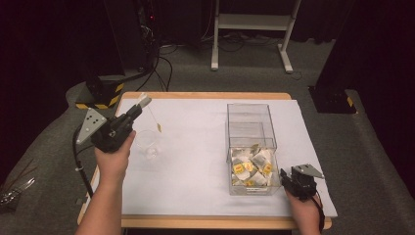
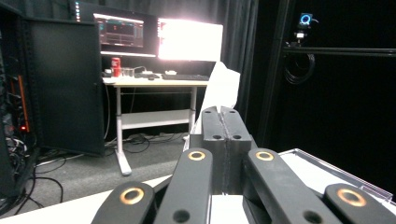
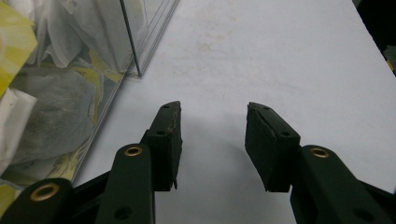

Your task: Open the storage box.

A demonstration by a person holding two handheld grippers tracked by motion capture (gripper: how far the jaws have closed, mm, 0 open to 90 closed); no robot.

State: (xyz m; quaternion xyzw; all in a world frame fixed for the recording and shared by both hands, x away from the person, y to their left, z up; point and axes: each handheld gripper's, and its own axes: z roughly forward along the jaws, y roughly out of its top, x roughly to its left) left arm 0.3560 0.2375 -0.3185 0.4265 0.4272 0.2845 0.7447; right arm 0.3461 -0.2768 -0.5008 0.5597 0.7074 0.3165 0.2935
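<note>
The left gripper (image 1: pixel 138 108), jaws pressed together on a white tea bag (image 2: pixel 223 88), holds it raised above and beyond the clear plastic cup (image 1: pixel 146 141), its string and yellow tag (image 1: pixel 159 128) dangling, while the right gripper (image 3: pixel 212 126) rests spread beside the clear box of tea bags (image 1: pixel 251 147).

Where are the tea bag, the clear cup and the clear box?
tea bag (image 1: pixel 144 100): high view, the white pouch at the left gripper's tip.
clear cup (image 1: pixel 146 140): high view, its side wall.
clear box (image 1: pixel 248 116): high view, its back wall.
</note>
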